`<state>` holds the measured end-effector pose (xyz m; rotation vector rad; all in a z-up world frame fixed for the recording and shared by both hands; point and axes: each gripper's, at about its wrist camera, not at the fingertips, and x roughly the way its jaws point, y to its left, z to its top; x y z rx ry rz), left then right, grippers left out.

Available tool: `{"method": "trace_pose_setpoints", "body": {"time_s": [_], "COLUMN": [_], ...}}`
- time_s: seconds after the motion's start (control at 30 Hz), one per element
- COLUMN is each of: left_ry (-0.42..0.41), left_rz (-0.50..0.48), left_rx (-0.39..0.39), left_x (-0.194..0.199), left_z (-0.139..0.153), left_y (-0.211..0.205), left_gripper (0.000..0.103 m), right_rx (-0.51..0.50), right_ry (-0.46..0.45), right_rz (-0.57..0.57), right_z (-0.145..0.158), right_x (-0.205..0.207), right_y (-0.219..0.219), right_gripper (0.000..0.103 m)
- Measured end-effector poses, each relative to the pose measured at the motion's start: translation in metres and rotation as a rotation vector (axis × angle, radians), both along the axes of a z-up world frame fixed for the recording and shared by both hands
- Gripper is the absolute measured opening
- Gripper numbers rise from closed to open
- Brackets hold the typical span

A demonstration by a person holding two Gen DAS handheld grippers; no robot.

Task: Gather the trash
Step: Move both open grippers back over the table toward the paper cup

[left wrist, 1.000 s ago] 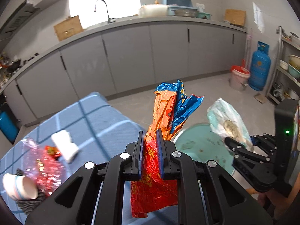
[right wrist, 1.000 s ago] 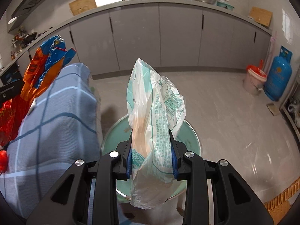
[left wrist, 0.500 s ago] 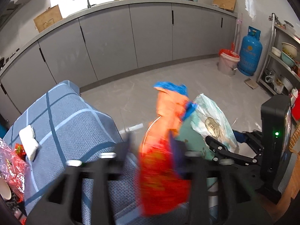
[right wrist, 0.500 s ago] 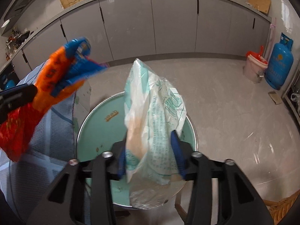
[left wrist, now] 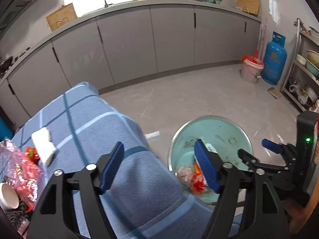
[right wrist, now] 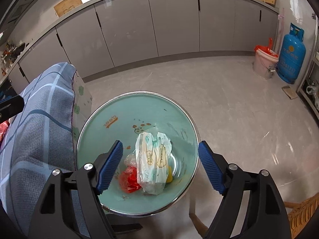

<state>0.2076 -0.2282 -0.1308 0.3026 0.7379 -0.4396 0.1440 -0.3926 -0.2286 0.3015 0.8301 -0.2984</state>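
— So, where is the trash?
— Inside the round mint-green basin with a metal rim (right wrist: pixel 111 119), low in the middle of the right wrist view. A white-and-green printed plastic bag (right wrist: pixel 154 159) lies on top, a crumpled red wrapper (right wrist: pixel 128 181) touches its left side, and a bit of yellow shows at its lower right.
— And the right gripper (right wrist: pixel 159 167)?
— Released — its blue pads stand wide to either side of the basin and the jaws are opening, with nothing pressed between them; the bag lies well below.
— The left gripper (left wrist: pixel 159 167)?
— Also spreading, jaws opening and bare. In its own view one pad sits over the blue checked tablecloth (left wrist: pixel 83 119), the other over the basin's left edge.
— Anything still on the cloth?
— At the left edge of that frame: a white folded tissue (left wrist: pixel 42 145), a clear pink-and-red plastic wrapper (left wrist: pixel 19 169) and a small white paper cup (left wrist: pixel 8 196) in the lower left corner.
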Motion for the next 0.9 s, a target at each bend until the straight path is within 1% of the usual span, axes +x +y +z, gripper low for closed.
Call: {"method": "trace_pose_setpoints", "body": {"time_s": [0.27, 0.4, 0.63, 0.9], "left_ry": [-0.057, -0.093, -0.130, -0.152], "left_rz": [0.051, 0.084, 0.185, 0.311], "left_rx": [0.032, 0.040, 0.052, 0.065], "left_x": [-0.014, -0.023, -0.034, -0.042], "left_z": [0.018, 0.030, 0.043, 0.050], "left_y": [0.034, 0.057, 0.113, 0.184], "left_gripper": [0.075, 0.075, 0.075, 0.075], "right_rx": [0.001, -0.001, -0.007, -0.021], "right_ry": [-0.022, -0.042, -0.066, -0.082], "right_rz": [0.046, 0.097, 0.193, 0.308], "right_z": [0.015, 0.028, 0.046, 0.062], "right_x": [-0.004, -0.001, 0.005, 0.011], "right_y": [0.023, 0.047, 0.093, 0.153], "right_gripper": [0.081, 0.082, 0.083, 0.084]}}
